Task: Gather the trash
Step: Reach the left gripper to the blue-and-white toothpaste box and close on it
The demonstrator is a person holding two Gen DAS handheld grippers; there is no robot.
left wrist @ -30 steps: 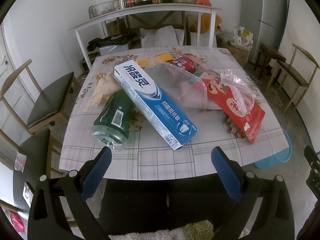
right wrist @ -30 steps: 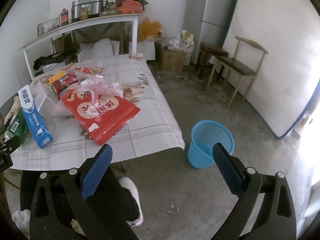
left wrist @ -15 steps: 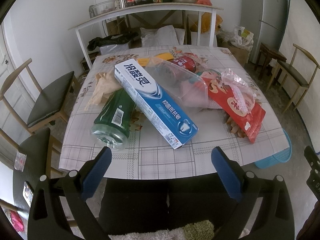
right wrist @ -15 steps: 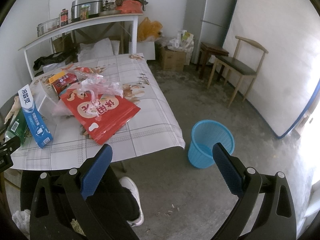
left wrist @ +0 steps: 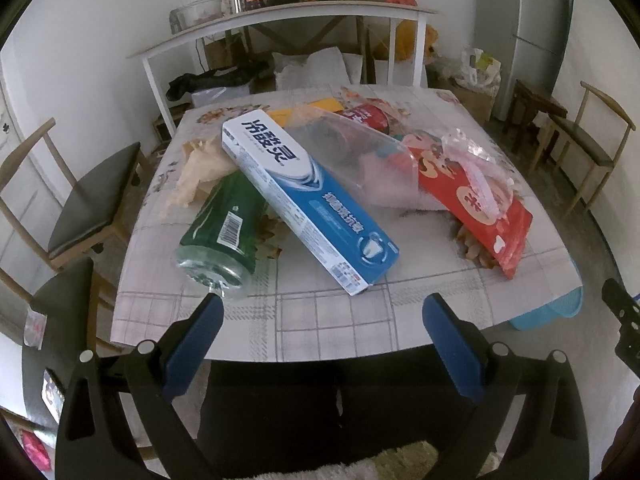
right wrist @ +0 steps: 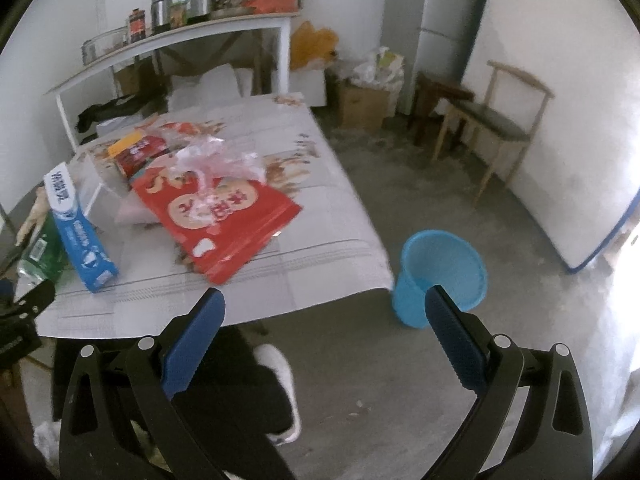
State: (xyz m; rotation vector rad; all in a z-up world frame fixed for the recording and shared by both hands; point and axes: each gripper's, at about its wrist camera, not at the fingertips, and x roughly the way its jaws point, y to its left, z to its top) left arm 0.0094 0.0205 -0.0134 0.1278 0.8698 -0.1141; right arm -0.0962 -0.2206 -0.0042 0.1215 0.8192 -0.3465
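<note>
Trash lies on a checked tablecloth table [left wrist: 332, 320]: a blue and white toothpaste box [left wrist: 304, 200], a green plastic bottle [left wrist: 224, 228] on its side under it, a clear plastic bag [left wrist: 360, 160], a red snack bag [left wrist: 476, 204] and a crumpled tan wrapper [left wrist: 200, 168]. My left gripper [left wrist: 320, 316] is open and empty, near the table's front edge. My right gripper [right wrist: 324, 312] is open and empty, off the table's right front corner. A blue waste basket [right wrist: 440, 276] stands on the floor to the right. The red bag [right wrist: 216, 216] and the box [right wrist: 76, 228] also show in the right wrist view.
Wooden chairs stand at the left [left wrist: 80, 208] and right [right wrist: 496, 120] of the table. A white shelf [left wrist: 280, 16] with pots and jars is behind it. A fridge [right wrist: 444, 24] and a white board [right wrist: 568, 120] stand at the right. The person's shoe [right wrist: 280, 380] is on the concrete floor.
The right gripper's view has shifted slightly and is blurred by motion; the table and basket sit a little lower and to the right. The left view is almost unchanged.
</note>
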